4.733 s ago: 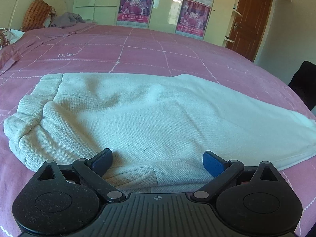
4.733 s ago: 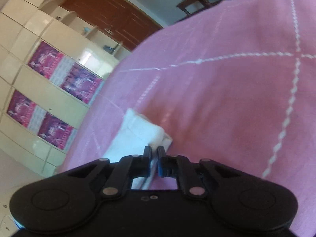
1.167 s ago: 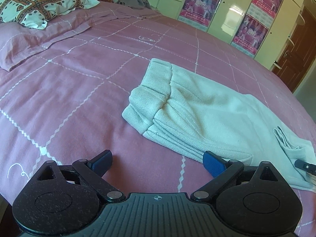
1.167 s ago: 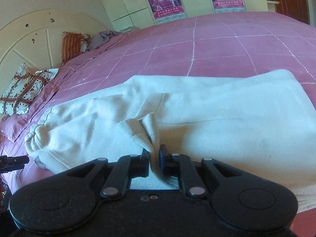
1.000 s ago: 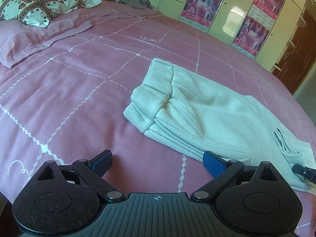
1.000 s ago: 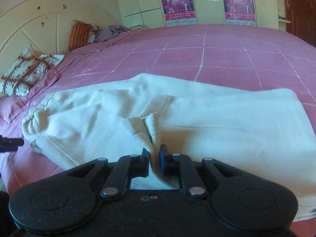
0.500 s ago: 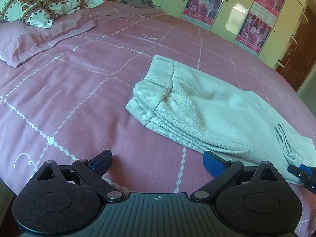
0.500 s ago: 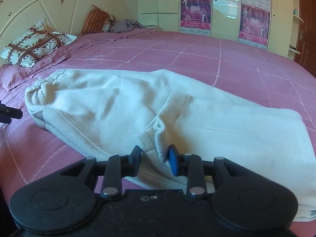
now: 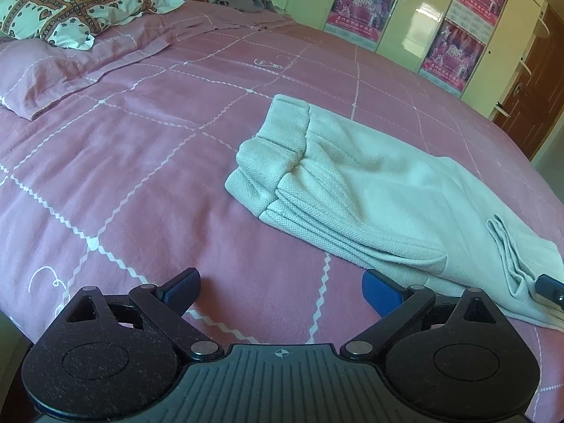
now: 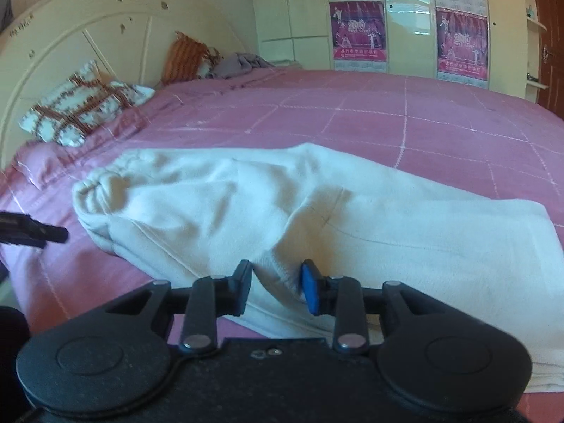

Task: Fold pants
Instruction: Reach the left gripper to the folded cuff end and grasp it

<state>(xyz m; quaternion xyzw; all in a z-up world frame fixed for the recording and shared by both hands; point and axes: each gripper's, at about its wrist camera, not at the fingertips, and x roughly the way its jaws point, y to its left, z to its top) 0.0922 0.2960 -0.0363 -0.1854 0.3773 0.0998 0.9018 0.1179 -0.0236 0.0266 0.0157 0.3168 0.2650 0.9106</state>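
Cream pants (image 9: 370,190) lie folded lengthwise on the pink bedspread, with the elastic waistband at their left end; they also show in the right wrist view (image 10: 317,211). My left gripper (image 9: 280,287) is open and empty, over bare bedspread just in front of the pants' near edge. My right gripper (image 10: 276,283) is open, with a raised fold of the pants' near edge standing between its fingers. Its tip shows at the far right of the left wrist view (image 9: 550,287). The left gripper's tip shows in the right wrist view (image 10: 35,231), beside the waistband.
The pink bedspread (image 9: 123,148) has a white grid pattern. Pillows (image 9: 70,7) lie at the headboard end. Wardrobe doors with posters (image 10: 356,28) stand behind the bed. A brown door (image 9: 532,105) is at far right. The bed's near edge runs under both grippers.
My right gripper has opened and let go of the pants fold it was pinching. The fold now stands loose between its fingers. The left gripper stayed open and barely moved.
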